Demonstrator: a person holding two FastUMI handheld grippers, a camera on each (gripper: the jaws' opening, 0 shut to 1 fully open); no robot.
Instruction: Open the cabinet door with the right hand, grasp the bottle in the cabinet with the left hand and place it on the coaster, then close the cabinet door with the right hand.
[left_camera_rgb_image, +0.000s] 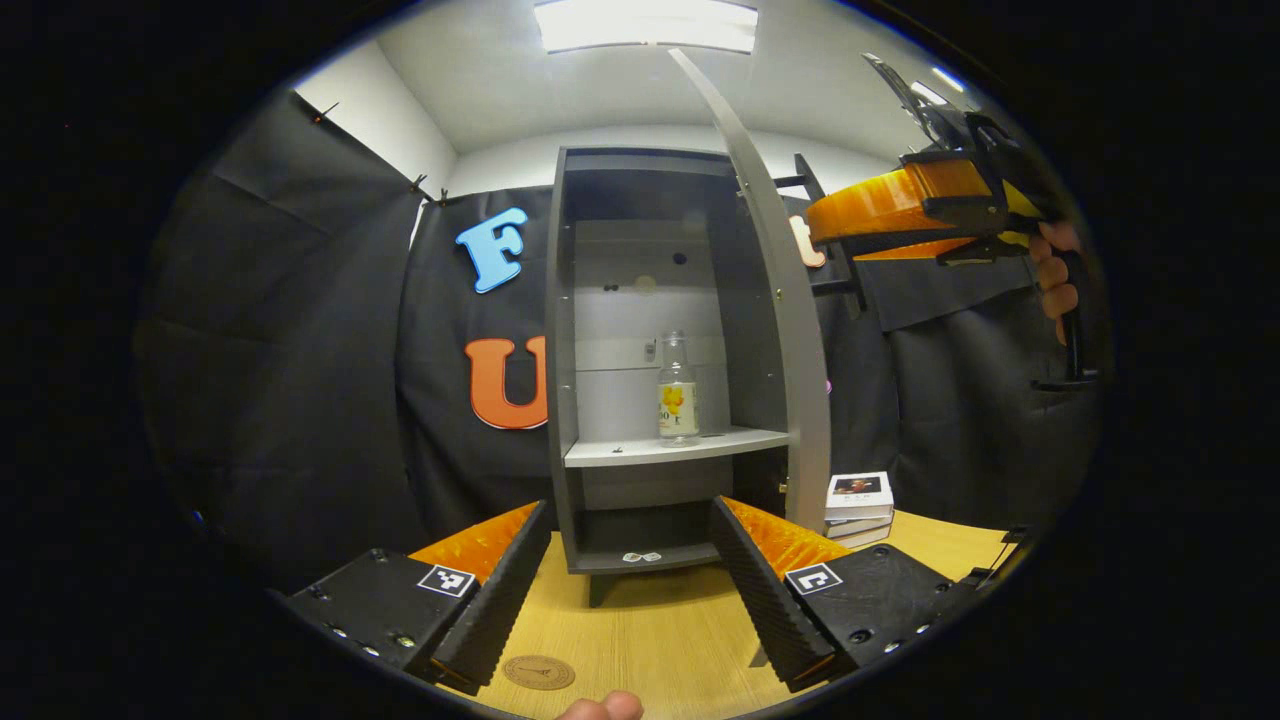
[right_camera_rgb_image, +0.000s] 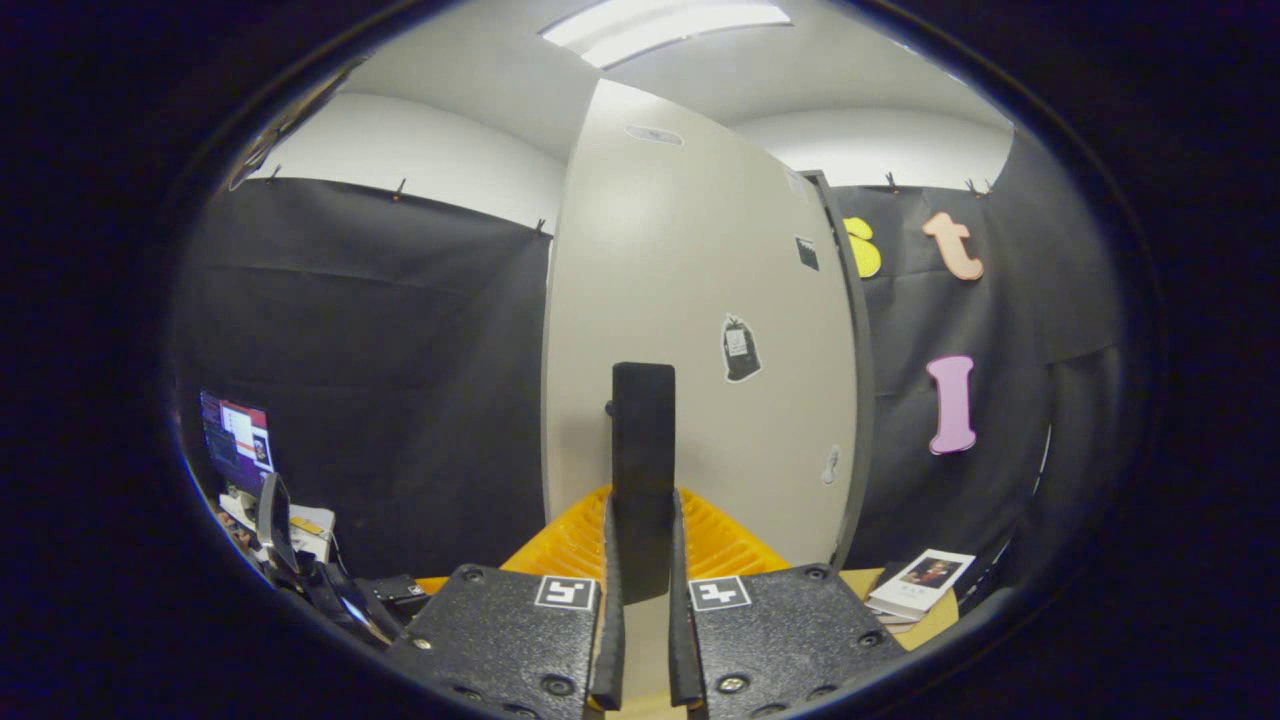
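The cabinet door (left_camera_rgb_image: 775, 300) stood swung wide, running up the middle of the left gripper view. On the middle shelf (left_camera_rgb_image: 675, 446) sat the clear bottle (left_camera_rgb_image: 677, 390), upright, dead centre of frame. The left gripper (left_camera_rgb_image: 630, 590) hung low before the cabinet (left_camera_rgb_image: 560, 330), fingers spread, nothing between them. The round coaster (left_camera_rgb_image: 539, 672) lay at bottom centre on the wooden table (left_camera_rgb_image: 650, 630). In the right gripper view, the right gripper (right_camera_rgb_image: 640, 600) pinched the door's black handle (right_camera_rgb_image: 642, 450).

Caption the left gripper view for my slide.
Open left gripper faces bottle on shelf of opened cabinet.
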